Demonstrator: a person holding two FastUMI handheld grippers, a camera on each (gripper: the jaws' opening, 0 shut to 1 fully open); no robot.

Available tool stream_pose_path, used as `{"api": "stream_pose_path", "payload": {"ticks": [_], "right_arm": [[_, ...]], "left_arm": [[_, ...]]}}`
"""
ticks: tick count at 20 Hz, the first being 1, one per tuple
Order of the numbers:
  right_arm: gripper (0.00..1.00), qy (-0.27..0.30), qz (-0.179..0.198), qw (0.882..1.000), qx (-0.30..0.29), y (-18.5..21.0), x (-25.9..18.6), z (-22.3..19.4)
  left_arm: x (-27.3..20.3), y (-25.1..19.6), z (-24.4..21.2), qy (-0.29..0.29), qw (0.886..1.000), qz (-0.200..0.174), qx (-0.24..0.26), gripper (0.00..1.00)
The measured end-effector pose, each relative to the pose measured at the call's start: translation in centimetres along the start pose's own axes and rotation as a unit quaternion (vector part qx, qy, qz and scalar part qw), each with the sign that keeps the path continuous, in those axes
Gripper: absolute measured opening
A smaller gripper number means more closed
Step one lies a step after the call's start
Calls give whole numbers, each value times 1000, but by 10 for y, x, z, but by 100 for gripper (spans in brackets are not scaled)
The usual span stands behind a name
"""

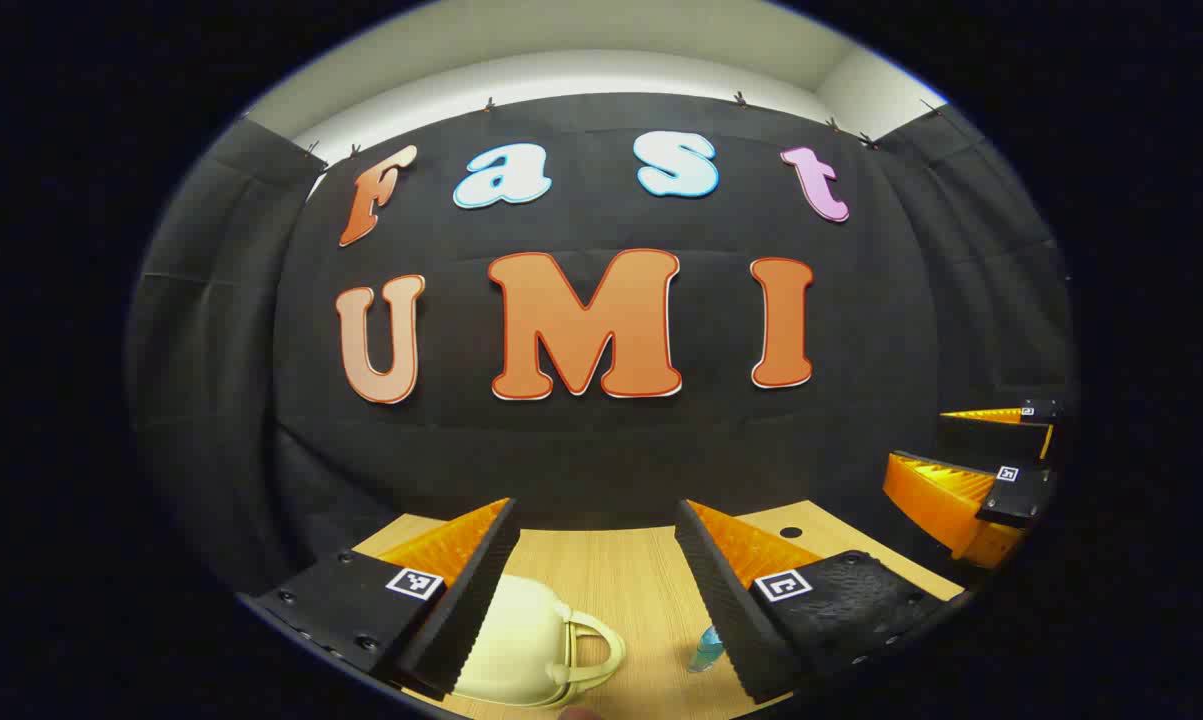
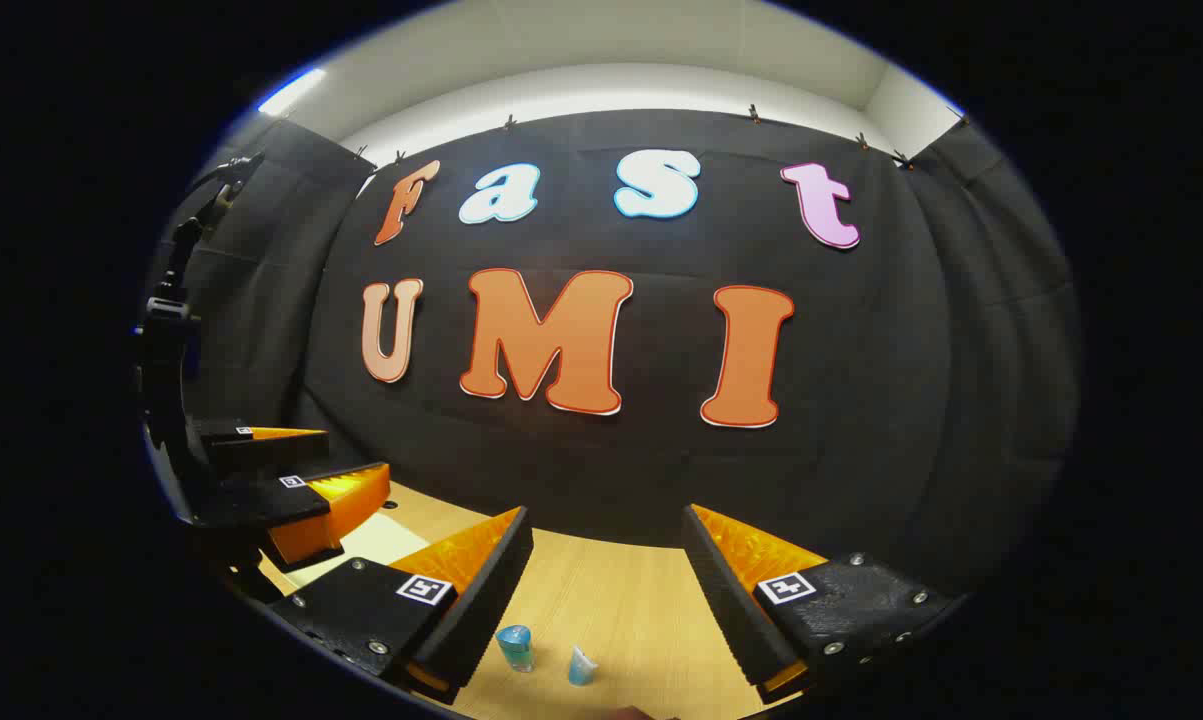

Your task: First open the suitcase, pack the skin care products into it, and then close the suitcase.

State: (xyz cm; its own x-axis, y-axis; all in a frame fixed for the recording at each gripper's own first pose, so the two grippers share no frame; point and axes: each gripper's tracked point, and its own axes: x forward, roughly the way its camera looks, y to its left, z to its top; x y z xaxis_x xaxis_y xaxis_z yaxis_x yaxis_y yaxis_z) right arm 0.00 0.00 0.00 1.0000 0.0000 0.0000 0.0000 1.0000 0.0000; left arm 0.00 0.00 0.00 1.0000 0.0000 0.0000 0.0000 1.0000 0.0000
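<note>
A small cream suitcase (image 1: 521, 640) with a looped handle lies closed on the wooden table (image 1: 621, 570), under and just right of my left finger. My left gripper (image 1: 596, 510) hovers above it, open, with nothing between its fingers. A blue skin care item (image 1: 706, 650) peeks out beside the right finger. In the right gripper view, a small blue bottle (image 2: 514, 645) and a pale blue tube (image 2: 581, 665) stand on the table between the fingers of my right gripper (image 2: 608, 515), which is open and holds nothing. A corner of the suitcase (image 2: 361, 540) shows at the left.
The right gripper (image 1: 919, 437) hangs at the far right of the left gripper view, its fingers apart. The left gripper (image 2: 356, 452) sits at the left edge of the right gripper view. Black cloth walls close the table's back and sides.
</note>
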Motion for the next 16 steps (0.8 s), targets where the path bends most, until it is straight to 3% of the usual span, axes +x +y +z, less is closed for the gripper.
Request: {"api": "stream_pose_path", "payload": {"ticks": [16], "right_arm": [[95, 6, 25, 1000, 4, -8, 0, -15]], "left_arm": [[2, -8, -12, -5, 999, 21, 23, 97]]}}
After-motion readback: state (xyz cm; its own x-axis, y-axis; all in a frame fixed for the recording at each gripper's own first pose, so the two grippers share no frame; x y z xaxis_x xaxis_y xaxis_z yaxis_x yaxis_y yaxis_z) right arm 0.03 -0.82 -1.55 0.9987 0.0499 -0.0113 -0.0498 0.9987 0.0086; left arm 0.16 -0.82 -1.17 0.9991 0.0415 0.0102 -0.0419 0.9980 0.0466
